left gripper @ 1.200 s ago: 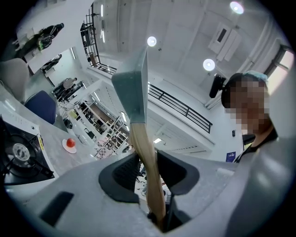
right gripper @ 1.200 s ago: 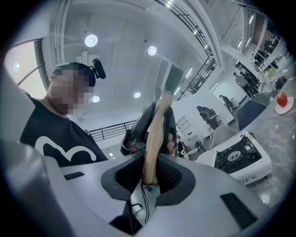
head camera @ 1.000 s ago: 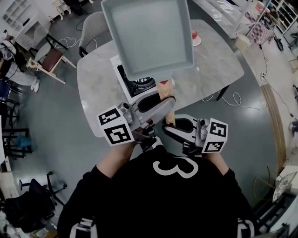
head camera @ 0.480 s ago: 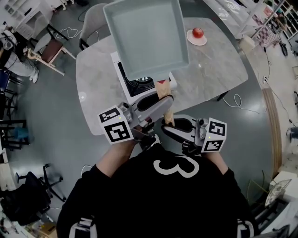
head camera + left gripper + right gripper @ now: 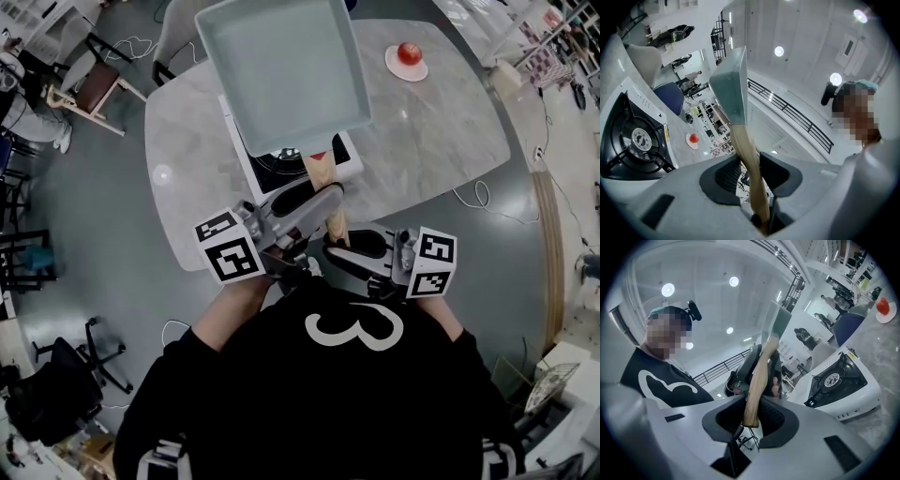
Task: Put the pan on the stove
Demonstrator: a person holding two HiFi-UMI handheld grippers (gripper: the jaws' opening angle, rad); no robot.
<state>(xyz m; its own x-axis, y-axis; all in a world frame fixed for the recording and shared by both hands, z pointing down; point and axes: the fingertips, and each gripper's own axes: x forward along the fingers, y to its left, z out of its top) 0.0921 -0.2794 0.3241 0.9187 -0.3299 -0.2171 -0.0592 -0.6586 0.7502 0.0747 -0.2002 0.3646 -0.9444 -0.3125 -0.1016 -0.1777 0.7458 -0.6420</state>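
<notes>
So the pan (image 5: 281,75) is up in the air, not on the stove (image 5: 347,161); from the head view it covers most of the white burner unit on the marble table (image 5: 431,141). The inside of the pan is just a bare pale grey bottom. Both grippers are on its wooden handle (image 5: 323,183). The left gripper (image 5: 322,199) is clamped further up the handle, toward the pan. The right gripper (image 5: 339,251) has its jaws pinched on the very end of it. Off to the right on the table there's a small plate (image 5: 409,67) with one round red fruit (image 5: 408,52) on it, well away from the stove.
</notes>
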